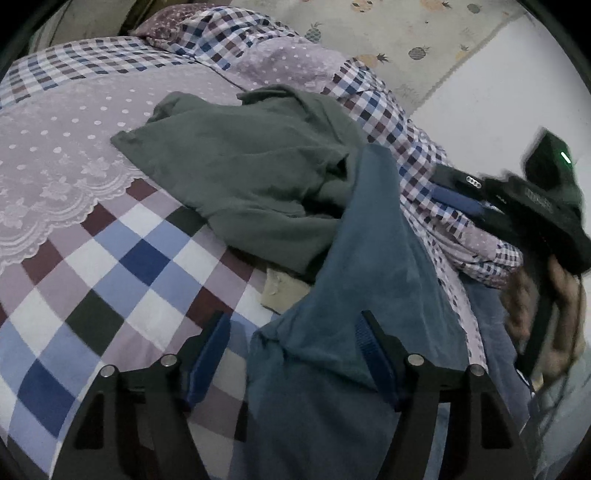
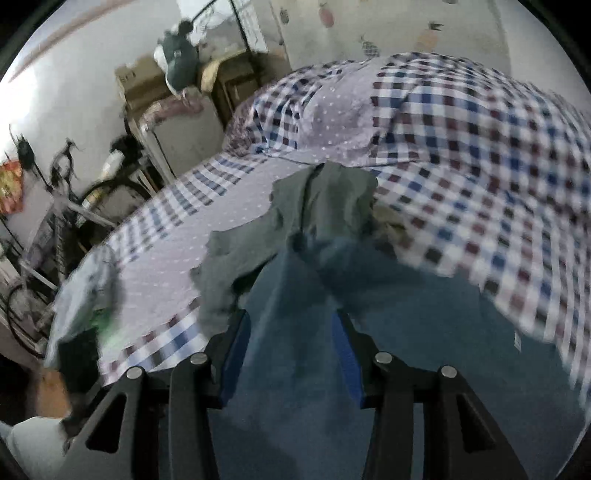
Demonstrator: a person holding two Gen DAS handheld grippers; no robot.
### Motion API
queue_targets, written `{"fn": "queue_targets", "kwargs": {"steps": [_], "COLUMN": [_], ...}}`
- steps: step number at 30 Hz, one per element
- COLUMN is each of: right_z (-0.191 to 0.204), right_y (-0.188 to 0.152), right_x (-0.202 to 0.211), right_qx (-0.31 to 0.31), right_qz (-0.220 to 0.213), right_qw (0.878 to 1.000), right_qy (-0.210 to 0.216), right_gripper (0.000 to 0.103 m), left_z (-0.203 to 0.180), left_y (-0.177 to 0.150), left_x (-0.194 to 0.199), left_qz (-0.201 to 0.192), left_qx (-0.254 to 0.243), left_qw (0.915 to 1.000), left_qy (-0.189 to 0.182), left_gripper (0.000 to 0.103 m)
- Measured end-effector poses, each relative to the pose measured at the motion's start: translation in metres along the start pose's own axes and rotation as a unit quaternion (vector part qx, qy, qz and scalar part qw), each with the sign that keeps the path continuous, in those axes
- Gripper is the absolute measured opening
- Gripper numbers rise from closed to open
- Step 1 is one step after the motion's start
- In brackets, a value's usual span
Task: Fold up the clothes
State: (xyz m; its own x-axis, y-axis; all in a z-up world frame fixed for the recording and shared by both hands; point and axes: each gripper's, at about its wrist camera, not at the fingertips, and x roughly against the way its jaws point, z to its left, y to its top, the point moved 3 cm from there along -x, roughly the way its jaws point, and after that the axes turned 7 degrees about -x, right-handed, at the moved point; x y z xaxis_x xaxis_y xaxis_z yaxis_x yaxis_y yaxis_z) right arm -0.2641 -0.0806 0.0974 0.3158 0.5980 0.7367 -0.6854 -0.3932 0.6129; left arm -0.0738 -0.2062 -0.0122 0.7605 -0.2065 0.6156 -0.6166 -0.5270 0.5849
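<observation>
The work surface is a bed (image 1: 110, 258) covered by a checked quilt with a lilac, white-dotted, lace-edged panel (image 1: 55, 155). Behind the bed stands a wall with pineapple-print paper (image 1: 388, 33). In the right wrist view, off the bed's left edge, are cardboard boxes (image 2: 136, 85) and a bicycle (image 2: 48, 229). A grey-green garment (image 1: 240, 166) lies crumpled on the bed's centre, its near edge over a small beige cloth (image 1: 280, 291). A blue garment (image 1: 369, 258) rises from the bed's near side. The left gripper (image 1: 291, 354) is spread, with the blue fabric draped against its right finger only and its left finger bare. The right gripper (image 2: 291, 354) pinches the blue garment between both pads. Left of the garments, the checked quilt lies flat and unoccupied. A bunched quilt fold (image 2: 480, 166) bounds the bed's right side.
</observation>
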Motion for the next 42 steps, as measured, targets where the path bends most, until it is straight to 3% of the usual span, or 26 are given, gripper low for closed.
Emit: {"fn": "queue_targets", "kwargs": {"steps": [2, 6, 8, 10, 11, 14, 15, 17, 20, 22, 26, 29, 31, 34, 36, 40, 42], "right_z": [0.002, 0.009, 0.012, 0.016, 0.019, 0.028, 0.027, 0.013, -0.034, -0.055, -0.072, -0.071, -0.067, -0.062, -0.060, -0.055, -0.051], "right_y": [0.013, 0.029, 0.034, 0.035, 0.035, 0.028, 0.028, 0.025, 0.012, 0.000, -0.009, -0.009, -0.004, 0.015, 0.025, 0.042, 0.049], "right_x": [-0.019, -0.053, -0.060, -0.069, -0.073, -0.051, -0.031, 0.003, -0.004, -0.022, -0.035, -0.042, -0.037, -0.024, -0.028, -0.037, -0.044], "right_qx": [0.007, 0.033, 0.039, 0.048, 0.054, 0.070, 0.059, 0.018, -0.046, -0.062, -0.083, -0.060, -0.051, -0.067, -0.073, -0.088, -0.097], "right_qz": [0.015, 0.036, 0.033, 0.040, 0.047, 0.030, 0.005, -0.044, -0.007, 0.043, 0.104, 0.145, 0.141, 0.102, 0.097, 0.095, 0.098], "right_qw": [1.000, 0.999, 0.999, 0.998, 0.997, 0.996, 0.998, 0.999, 0.994, 0.987, 0.978, 0.970, 0.973, 0.984, 0.985, 0.987, 0.987], "right_qy": [-0.005, -0.019, -0.016, -0.027, -0.036, -0.040, -0.032, -0.016, -0.102, -0.140, -0.161, -0.184, -0.178, -0.132, -0.119, -0.091, -0.081], "right_gripper": [0.047, 0.042, 0.037, 0.018, 0.001, 0.000, 0.000, 0.000, 0.000, 0.000, 0.004, 0.006, 0.006, 0.011, 0.023, 0.031, 0.033], "left_z": [-0.002, -0.002, 0.001, 0.003, 0.002, -0.001, -0.002, -0.006, -0.011, -0.015, -0.015, -0.015, -0.017, -0.022, -0.022, -0.027, -0.032], "left_y": [0.000, -0.001, -0.002, -0.001, 0.000, 0.002, 0.001, -0.001, -0.004, -0.006, -0.004, -0.001, 0.001, 0.004, 0.006, 0.006, 0.003], "left_x": [-0.002, -0.008, -0.011, -0.010, -0.008, -0.002, -0.003, -0.006, -0.013, -0.017, -0.017, -0.013, -0.013, -0.014, -0.014, -0.020, -0.023], "left_qz": [0.001, 0.020, 0.027, 0.025, 0.020, 0.005, 0.006, 0.014, 0.032, 0.037, 0.037, 0.031, 0.027, 0.020, 0.016, 0.023, 0.027], "left_qx": [-0.003, 0.002, 0.011, 0.017, 0.021, 0.026, 0.025, 0.017, 0.012, 0.006, 0.007, 0.007, 0.004, -0.005, -0.005, -0.013, -0.020], "left_qw": [0.9999, 0.9997, 0.9994, 0.9992, 0.9991, 0.9985, 0.9984, 0.9986, 0.9985, 0.9983, 0.9977, 0.9965, 0.9958, 0.9960, 0.9957, 0.9956, 0.9955], "left_qy": [-0.012, -0.017, -0.020, -0.025, -0.031, -0.047, -0.051, -0.049, -0.043, -0.043, -0.057, -0.077, -0.088, -0.087, -0.091, -0.090, -0.089], "left_gripper": [0.071, 0.043, 0.037, 0.037, 0.037, 0.041, 0.050, 0.053, 0.053, 0.053, 0.054, 0.058, 0.058, 0.058, 0.058, 0.058, 0.048]}}
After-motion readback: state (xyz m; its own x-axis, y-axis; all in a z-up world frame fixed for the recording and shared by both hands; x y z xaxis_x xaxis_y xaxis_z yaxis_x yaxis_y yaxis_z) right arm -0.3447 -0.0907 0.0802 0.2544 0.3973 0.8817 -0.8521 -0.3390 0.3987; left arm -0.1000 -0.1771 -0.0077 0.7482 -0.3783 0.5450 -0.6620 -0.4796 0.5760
